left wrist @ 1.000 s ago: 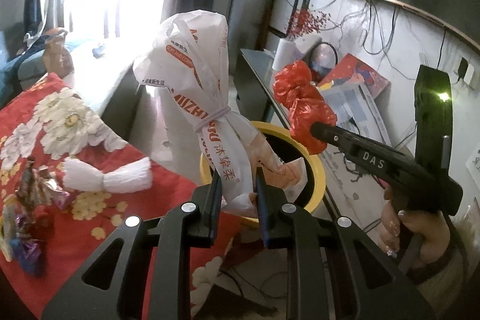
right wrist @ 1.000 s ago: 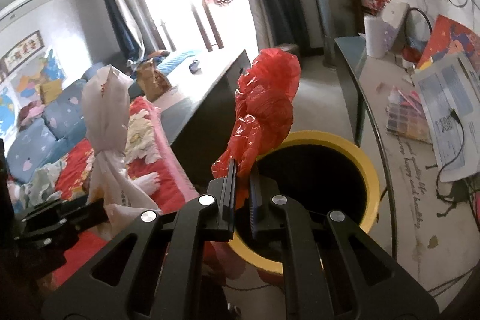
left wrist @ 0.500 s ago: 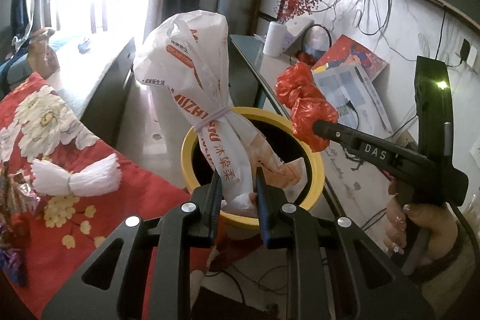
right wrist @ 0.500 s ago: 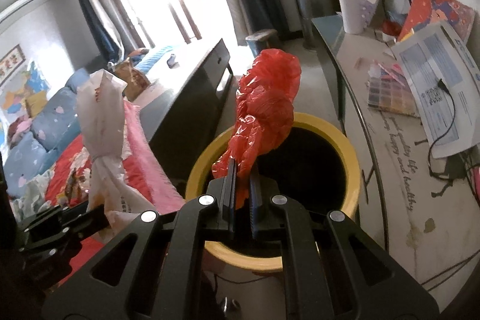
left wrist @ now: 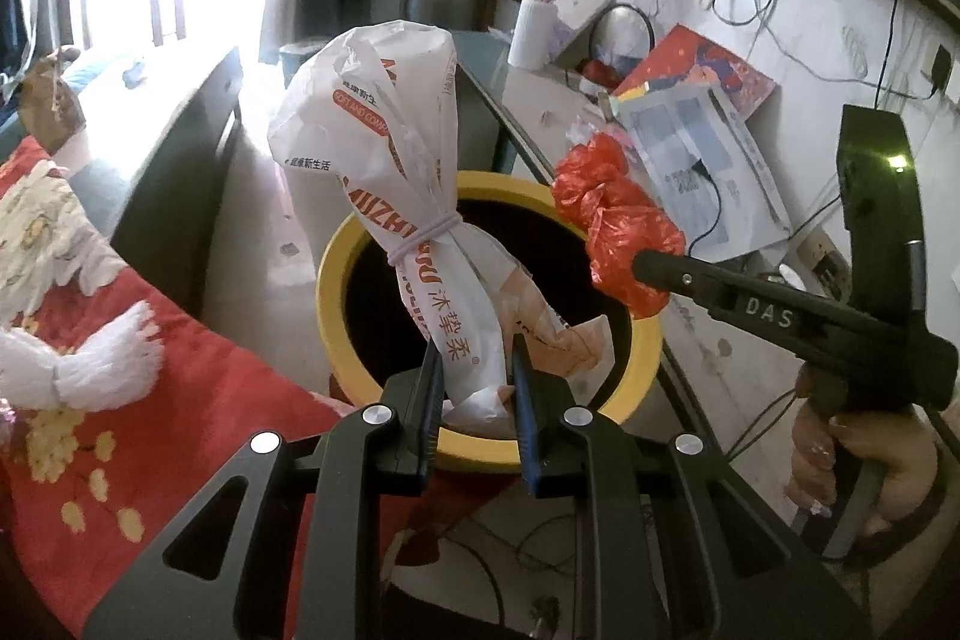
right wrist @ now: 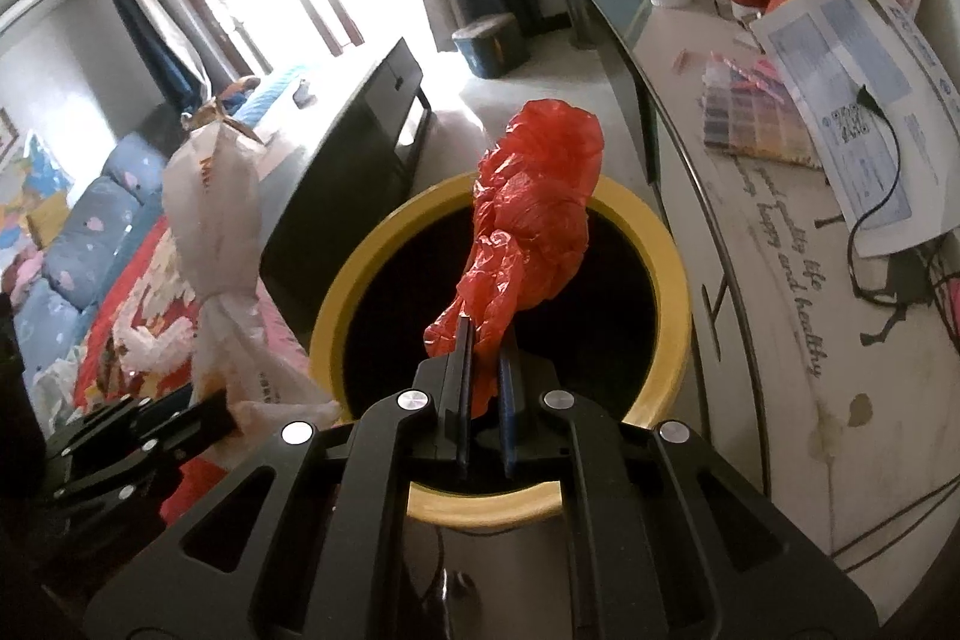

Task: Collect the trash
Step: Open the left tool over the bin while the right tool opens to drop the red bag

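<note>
The white bag point(left wrist: 414, 220), tied at its neck with a band, is clamped by its lower end in the left gripper point(left wrist: 477, 394) and stands up over the yellow-rimmed bin point(left wrist: 645, 346). The red bag point(right wrist: 528, 232) is pinched between the closed jaws of the right gripper point(right wrist: 483, 382), above the bin opening. A red cloth point(left wrist: 198, 400) lies left of the bin.

Left gripper point(left wrist: 474, 370) and right gripper point(right wrist: 485, 370): jaws clamped, both angled downward.
</note>
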`<state>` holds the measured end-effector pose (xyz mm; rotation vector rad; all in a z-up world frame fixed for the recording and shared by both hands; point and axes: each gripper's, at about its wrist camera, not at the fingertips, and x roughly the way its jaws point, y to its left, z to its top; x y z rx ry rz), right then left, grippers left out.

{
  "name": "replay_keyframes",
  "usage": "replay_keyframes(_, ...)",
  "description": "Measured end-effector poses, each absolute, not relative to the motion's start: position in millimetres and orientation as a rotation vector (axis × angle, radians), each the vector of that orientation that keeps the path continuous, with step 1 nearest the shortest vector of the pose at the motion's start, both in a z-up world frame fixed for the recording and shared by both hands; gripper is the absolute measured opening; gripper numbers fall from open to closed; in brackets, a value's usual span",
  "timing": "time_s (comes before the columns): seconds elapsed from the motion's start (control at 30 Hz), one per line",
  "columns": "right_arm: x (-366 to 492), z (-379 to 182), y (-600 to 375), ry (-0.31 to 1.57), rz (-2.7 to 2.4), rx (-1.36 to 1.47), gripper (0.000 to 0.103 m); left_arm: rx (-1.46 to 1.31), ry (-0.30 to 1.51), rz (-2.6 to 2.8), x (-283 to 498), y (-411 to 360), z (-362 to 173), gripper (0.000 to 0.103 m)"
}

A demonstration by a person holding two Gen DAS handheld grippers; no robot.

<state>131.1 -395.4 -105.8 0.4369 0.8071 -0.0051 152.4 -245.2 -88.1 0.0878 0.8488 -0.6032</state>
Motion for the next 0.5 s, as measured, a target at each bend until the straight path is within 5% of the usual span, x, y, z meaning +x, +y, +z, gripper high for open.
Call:
replay_keyframes(0.33, 135, -124, -404, 0.849, -0.012, 0.473, 0.008, 0.098, 0.885, -0.608, 172, -263, -111, 0.026)
replay_keyframes(0.47, 135, -123, -406, 0.842, -0.026, 0.485, 0.036, 0.079, 0.87, -0.591, 174, -259, -111, 0.07)
replay_keyframes(0.5, 134, -121, -406, 0.835, -0.031, 0.48, 0.04, 0.068, 0.86, -0.591, 174, -256, -109, 0.071)
